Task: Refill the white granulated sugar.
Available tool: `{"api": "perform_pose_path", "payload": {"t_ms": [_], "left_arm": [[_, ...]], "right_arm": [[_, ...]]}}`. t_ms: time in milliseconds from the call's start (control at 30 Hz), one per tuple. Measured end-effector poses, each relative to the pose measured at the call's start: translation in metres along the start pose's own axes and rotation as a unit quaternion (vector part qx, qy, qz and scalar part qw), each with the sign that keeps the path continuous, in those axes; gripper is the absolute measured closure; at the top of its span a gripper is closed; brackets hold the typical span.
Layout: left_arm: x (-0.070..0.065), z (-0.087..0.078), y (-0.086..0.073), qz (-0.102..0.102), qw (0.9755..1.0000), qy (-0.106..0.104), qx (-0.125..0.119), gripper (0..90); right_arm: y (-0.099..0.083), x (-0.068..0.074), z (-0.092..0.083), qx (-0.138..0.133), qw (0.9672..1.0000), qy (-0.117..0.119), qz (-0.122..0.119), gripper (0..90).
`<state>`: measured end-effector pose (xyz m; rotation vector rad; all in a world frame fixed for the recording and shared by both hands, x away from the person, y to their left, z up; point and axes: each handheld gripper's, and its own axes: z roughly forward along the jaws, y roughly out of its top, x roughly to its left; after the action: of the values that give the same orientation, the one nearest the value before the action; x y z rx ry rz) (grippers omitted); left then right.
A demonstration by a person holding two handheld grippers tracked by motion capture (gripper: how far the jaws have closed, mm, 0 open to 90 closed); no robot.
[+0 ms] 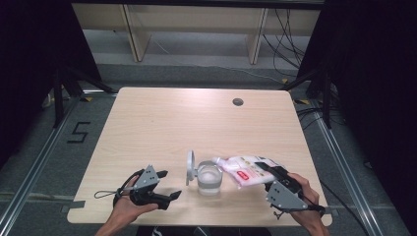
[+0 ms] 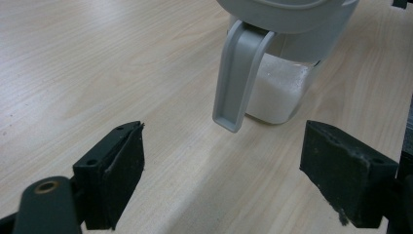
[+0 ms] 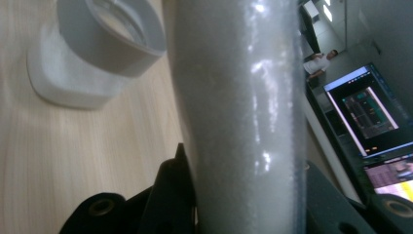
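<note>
1. Bag (image 1: 246, 169) of white granules, soft-sided and filmy, sits clamped between the jaws of the right gripper (image 1: 268, 173); in the right gripper view the pouch (image 3: 243, 117) stands squeezed between the two black pads, so the grip is on the bag's body, not on a seam.
2. Its open corner juts out ahead of the right gripper's jaws, tilted toward the jar (image 1: 209, 179) just beyond the tip. The jar stands on the table (image 1: 196, 123) between the two grippers, its grey hinged lid (image 1: 190, 167) flipped up on the side nearer the left gripper.
3. Handling, as a judgement: the pouch is light to middling, floppy, and glossy enough to slide. Its contents shift as it tips, so the weight will run toward the spout and the film may sag or fold beyond the pads. A hold around the middle, as now, gives control; too hard a squeeze could push granules out in a burst.
4. The jar (image 2: 285, 92) looks rigid, clear-walled and already part-filled with white grains, so it is steady but could skid on the smooth wood if knocked.
5. The left gripper (image 1: 164, 184) rests with jaws wide apart and nothing between them; in the left gripper view the jar and its lid arm (image 2: 238, 78) lie just ahead of them.
</note>
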<state>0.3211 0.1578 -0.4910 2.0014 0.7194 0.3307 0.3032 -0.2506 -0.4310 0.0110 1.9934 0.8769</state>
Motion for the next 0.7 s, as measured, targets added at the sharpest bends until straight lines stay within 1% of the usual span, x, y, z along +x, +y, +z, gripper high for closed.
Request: {"api": "perform_pose_path", "payload": {"t_ms": [33,67,100,133,167,200,233,267,300,333,367,400,467,500,533,567,600,633,667,700], "left_arm": [[0.000,0.000,0.000,0.004,1.0000,-0.002,-0.002,15.8],[0.001,0.000,0.001,0.010,0.9999,-0.003,-0.001,15.8],[0.001,0.000,0.000,0.007,1.0000,-0.001,-0.002,15.8],[0.001,0.000,0.000,0.008,1.0000,-0.001,-0.001,15.8],[0.001,0.000,0.000,0.008,1.0000,-0.001,-0.001,15.8],[0.000,0.001,0.000,-0.005,1.0000,0.002,0.000,15.8],[0.000,0.002,-0.001,-0.010,0.9999,-0.003,-0.007,15.8],[0.001,0.001,-0.001,-0.006,1.0000,-0.001,-0.004,15.8],[0.001,0.001,-0.001,-0.007,1.0000,-0.001,-0.003,15.8],[0.001,0.001,-0.001,-0.007,1.0000,0.000,-0.002,15.8],[0.001,0.001,-0.001,-0.007,1.0000,-0.001,-0.004,15.8],[0.001,0.002,-0.001,-0.007,1.0000,0.000,-0.006,15.8],[0.001,0.002,-0.001,-0.005,1.0000,0.000,-0.004,15.8],[0.001,0.002,-0.001,-0.006,1.0000,0.000,-0.006,15.8],[0.001,0.002,-0.001,-0.006,1.0000,0.000,-0.006,15.8],[0.001,0.001,-0.001,-0.007,1.0000,-0.002,-0.004,15.8],[0.001,0.001,-0.001,-0.008,1.0000,-0.001,-0.003,15.8],[0.001,0.000,0.000,-0.007,1.0000,0.002,-0.001,15.8],[0.000,0.001,0.000,-0.009,1.0000,0.001,-0.005,15.8],[0.000,0.001,0.000,-0.008,1.0000,0.001,-0.004,15.8]], "right_arm": [[-0.003,-0.001,0.001,-0.009,0.9997,0.002,0.022,76.1],[-0.006,-0.002,0.002,-0.018,0.9987,0.007,0.048,76.4],[-0.009,-0.003,0.004,-0.027,0.9976,0.006,0.063,76.6],[-0.014,-0.005,0.010,-0.035,0.9950,0.008,0.094,76.8],[-0.014,-0.005,0.010,-0.035,0.9950,0.008,0.094,76.8],[-0.015,-0.005,0.013,-0.043,0.9914,0.012,0.123,76.9],[-0.017,-0.007,0.017,-0.045,0.9888,0.019,0.141,77.0],[-0.018,-0.007,0.020,-0.046,0.9863,0.015,0.157,77.1],[-0.019,-0.008,0.024,-0.052,0.9832,0.021,0.174,77.1],[-0.021,-0.009,0.027,-0.058,0.9814,0.021,0.182,77.2],[-0.023,-0.009,0.030,-0.063,0.9785,0.022,0.195,77.2],[-0.025,-0.010,0.033,-0.070,0.9752,0.019,0.209,77.2],[-0.029,-0.011,0.040,-0.078,0.9671,0.021,0.241,77.3],[-0.031,-0.013,0.044,-0.082,0.9654,0.029,0.246,77.3],[-0.033,-0.013,0.047,-0.085,0.9614,0.025,0.260,77.3],[-0.036,-0.013,0.051,-0.089,0.9585,0.028,0.269,77.4],[-0.039,-0.014,0.054,-0.092,0.9582,0.026,0.270,77.4],[-0.040,-0.012,0.056,-0.088,0.9533,0.031,0.287,77.4],[-0.045,-0.010,0.060,-0.085,0.9473,0.041,0.306,77.5],[-0.045,-0.010,0.060,-0.085,0.9473,0.041,0.306,77.5]]}}
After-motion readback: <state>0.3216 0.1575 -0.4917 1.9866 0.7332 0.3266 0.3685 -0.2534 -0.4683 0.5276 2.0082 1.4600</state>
